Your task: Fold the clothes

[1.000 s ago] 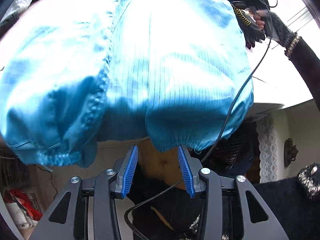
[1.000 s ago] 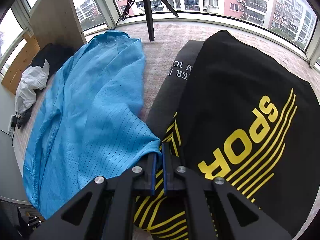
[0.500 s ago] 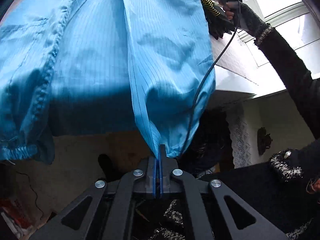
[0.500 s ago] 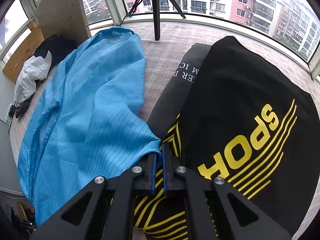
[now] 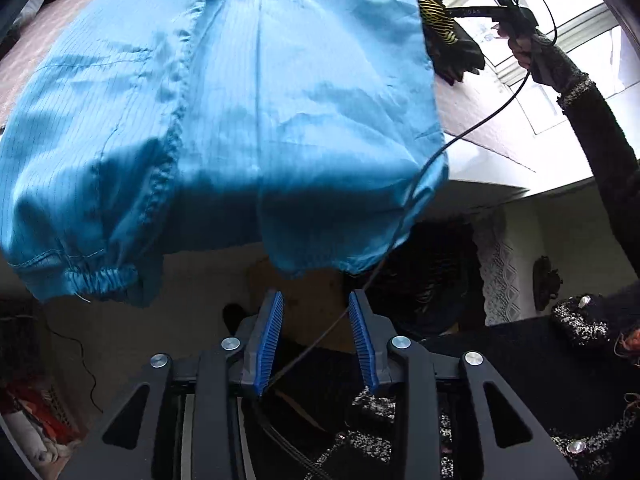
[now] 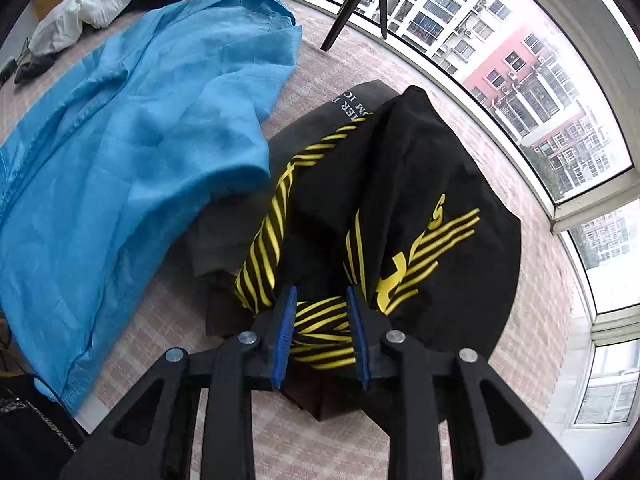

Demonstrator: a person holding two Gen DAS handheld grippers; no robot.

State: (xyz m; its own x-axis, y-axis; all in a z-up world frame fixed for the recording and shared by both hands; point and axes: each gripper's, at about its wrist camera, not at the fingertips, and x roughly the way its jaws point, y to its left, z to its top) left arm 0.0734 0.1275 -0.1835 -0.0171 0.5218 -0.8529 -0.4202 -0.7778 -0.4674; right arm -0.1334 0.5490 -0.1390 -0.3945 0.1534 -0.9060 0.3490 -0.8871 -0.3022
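Note:
A light blue garment [image 5: 248, 100] lies spread on the table, its elastic hem hanging over the near edge. My left gripper [image 5: 315, 296] stands open just below that hem, touching nothing; a black cable crosses between its fingers. In the right wrist view the blue garment [image 6: 132, 152] lies at the left, one corner draped over a black garment with yellow stripes [image 6: 420, 208]. My right gripper [image 6: 320, 292] is open, with bunched striped fabric lying loose between its blue pads [image 6: 285, 332].
A grey folded garment with white lettering [image 6: 352, 102] lies under the black one. A tripod [image 6: 360, 0] stands by the window and a white cloth [image 6: 80, 12] lies far left. A person's black-sleeved arm [image 5: 600, 140] reaches over the table's right side.
The left gripper closed on the blue hem half a second ago and has since opened and dropped back. The right gripper let go of the blue corner and opened over the now rumpled black garment.

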